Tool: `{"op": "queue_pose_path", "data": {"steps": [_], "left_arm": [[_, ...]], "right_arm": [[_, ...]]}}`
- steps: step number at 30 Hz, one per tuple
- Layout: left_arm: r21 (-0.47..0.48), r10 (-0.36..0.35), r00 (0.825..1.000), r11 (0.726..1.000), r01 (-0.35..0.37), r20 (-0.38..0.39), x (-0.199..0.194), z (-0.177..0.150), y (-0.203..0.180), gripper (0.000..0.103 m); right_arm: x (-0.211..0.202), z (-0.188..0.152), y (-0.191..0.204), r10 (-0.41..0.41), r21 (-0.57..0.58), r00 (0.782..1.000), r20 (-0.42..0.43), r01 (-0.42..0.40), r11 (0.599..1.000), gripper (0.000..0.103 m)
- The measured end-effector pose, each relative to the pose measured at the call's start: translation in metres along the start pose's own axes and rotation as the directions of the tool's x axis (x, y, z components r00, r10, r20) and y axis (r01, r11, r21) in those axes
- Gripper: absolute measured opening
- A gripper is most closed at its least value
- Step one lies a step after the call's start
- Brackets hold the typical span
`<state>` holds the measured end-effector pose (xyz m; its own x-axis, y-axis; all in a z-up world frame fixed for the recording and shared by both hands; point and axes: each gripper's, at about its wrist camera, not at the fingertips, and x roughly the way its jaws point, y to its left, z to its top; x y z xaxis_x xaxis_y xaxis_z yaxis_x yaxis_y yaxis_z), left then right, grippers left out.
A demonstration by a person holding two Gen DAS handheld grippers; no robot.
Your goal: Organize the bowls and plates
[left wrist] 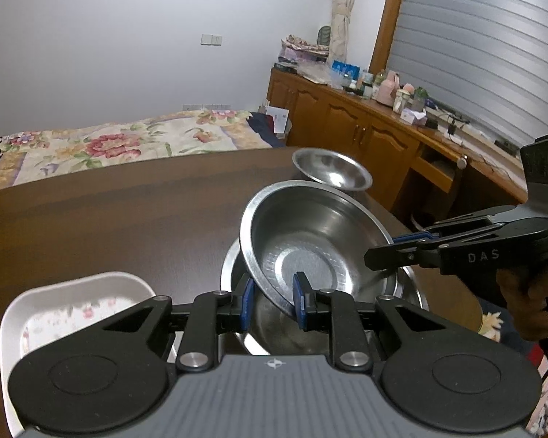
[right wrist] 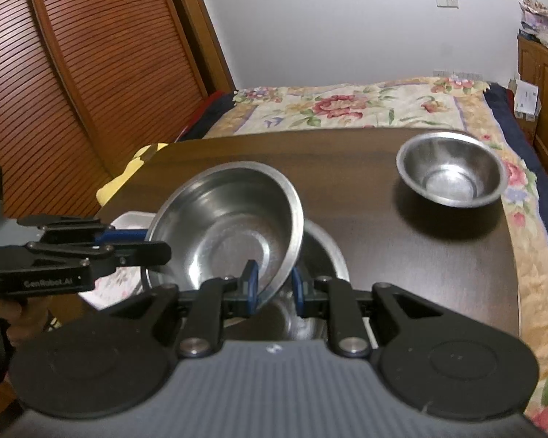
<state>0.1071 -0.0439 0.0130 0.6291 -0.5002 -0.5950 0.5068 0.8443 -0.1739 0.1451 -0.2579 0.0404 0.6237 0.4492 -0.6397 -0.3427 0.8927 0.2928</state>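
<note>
A medium steel bowl (left wrist: pixel 310 241) is held tilted above a larger steel bowl (left wrist: pixel 409 284) on the dark wooden table (left wrist: pixel 109 226). My left gripper (left wrist: pixel 272 301) is shut on its near rim. My right gripper (left wrist: pixel 381 252) is shut on its right rim. In the right wrist view the held bowl (right wrist: pixel 230 226) sits between my right gripper (right wrist: pixel 274 288) and my left gripper (right wrist: pixel 153 246), over the larger bowl (right wrist: pixel 325 255). A small steel bowl (left wrist: pixel 332 169) stands apart at the far right (right wrist: pixel 451 173). A white floral plate (left wrist: pixel 76 303) lies at the left, partly hidden.
The table's right edge (right wrist: pixel 507 255) lies close to the small bowl. A bed with a floral cover (left wrist: pixel 128 142) lies beyond the table. A wooden cabinet (left wrist: pixel 365 124) with clutter on top runs along the right wall.
</note>
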Motion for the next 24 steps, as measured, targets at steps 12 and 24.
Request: {"op": "queue_pose_path", "data": {"steps": [12,24], "left_arm": [[0.058,0.033,0.999,0.998,-0.031,-0.032,0.012,-0.015,-0.007,0.025],[0.073,0.075,0.997,0.995,-0.074,-0.014,0.016,-0.018,-0.006,0.018]], "right_arm": [[0.002,-0.02,0.011,-0.089,-0.05,0.995,0.052,0.092,0.995,0.021],[0.005,-0.023,0.016,-0.164,-0.136,0.983,0.079,0.174,0.975,0.016]]}}
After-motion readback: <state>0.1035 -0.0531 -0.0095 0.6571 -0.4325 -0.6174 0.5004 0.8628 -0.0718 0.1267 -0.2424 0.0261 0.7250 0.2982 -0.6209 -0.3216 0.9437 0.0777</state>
